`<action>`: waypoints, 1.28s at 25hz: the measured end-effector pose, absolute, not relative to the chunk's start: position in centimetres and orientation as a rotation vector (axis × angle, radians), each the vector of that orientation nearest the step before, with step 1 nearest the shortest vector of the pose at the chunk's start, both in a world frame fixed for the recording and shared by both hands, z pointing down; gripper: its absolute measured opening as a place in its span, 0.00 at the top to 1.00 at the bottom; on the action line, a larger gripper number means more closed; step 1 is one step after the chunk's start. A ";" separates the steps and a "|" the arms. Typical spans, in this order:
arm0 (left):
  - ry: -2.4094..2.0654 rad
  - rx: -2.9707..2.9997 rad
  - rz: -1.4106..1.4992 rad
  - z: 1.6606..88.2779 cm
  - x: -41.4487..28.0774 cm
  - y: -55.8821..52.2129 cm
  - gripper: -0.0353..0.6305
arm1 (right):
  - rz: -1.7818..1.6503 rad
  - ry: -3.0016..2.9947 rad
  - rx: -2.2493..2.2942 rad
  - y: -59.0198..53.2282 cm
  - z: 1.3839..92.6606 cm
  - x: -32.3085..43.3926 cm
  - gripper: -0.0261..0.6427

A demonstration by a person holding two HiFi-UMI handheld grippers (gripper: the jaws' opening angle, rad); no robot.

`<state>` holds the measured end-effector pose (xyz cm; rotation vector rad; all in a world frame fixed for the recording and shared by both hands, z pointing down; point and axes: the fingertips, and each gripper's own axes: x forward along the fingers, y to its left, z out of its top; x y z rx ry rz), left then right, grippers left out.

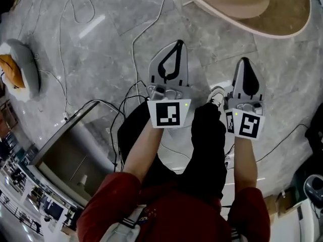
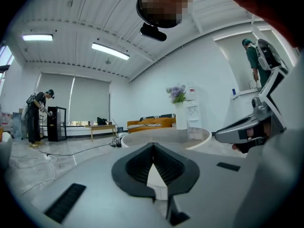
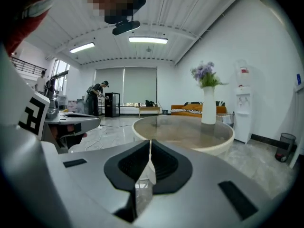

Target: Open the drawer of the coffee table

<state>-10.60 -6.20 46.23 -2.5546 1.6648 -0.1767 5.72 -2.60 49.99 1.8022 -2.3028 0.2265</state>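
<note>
Coffee table: one, round, ahead of both grippers and apart from them; drawer not made out.
Left gripper: fingers clenched on nothing.
Right gripper: fingers clenched on nothing.
Tabletop: one white vase with flowers.
Floor: loose cables.
Far wall: one orange sofa, one water dispenser.

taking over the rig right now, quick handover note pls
Left gripper: shut, empty, held in the air short of the table.
Right gripper: shut, empty, alongside it.
Coffee table: round, just ahead of both grippers, vase of flowers on top. No drawer shows in any view.
Done: nothing; neither gripper touches the table.
Left: find the drawer, grip it, pull it open.
</note>
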 end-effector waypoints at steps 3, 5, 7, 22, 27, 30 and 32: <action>1.665 -2.540 -0.150 53.6 -10.3 -6.7 0.93 | 0.222 -2.319 1.807 -3.5 57.7 6.4 0.92; 1.640 -2.525 -0.136 58.0 -9.7 -7.1 0.93 | 0.189 -2.330 1.818 -4.2 62.2 7.0 0.92; 1.619 -2.503 -0.115 62.0 -8.9 -7.6 0.93 | 0.155 -2.346 1.833 -5.2 66.3 7.8 0.92; 1.523 -2.535 -0.091 78.3 -1.5 -7.6 0.93 | 0.097 -2.361 1.899 -7.7 84.1 13.7 0.92; 1.542 -2.544 -0.100 79.5 -0.8 -8.1 0.93 | 0.154 -2.384 1.907 -7.9 84.9 14.0 0.92; 1.559 -2.546 -0.106 79.7 -0.7 -8.3 0.93 | 0.297 -2.403 1.939 -8.6 86.1 14.7 0.92; 1.565 -2.551 -0.114 79.9 -0.7 -8.4 0.93 | 0.474 -2.440 1.930 -9.4 87.6 14.8 0.92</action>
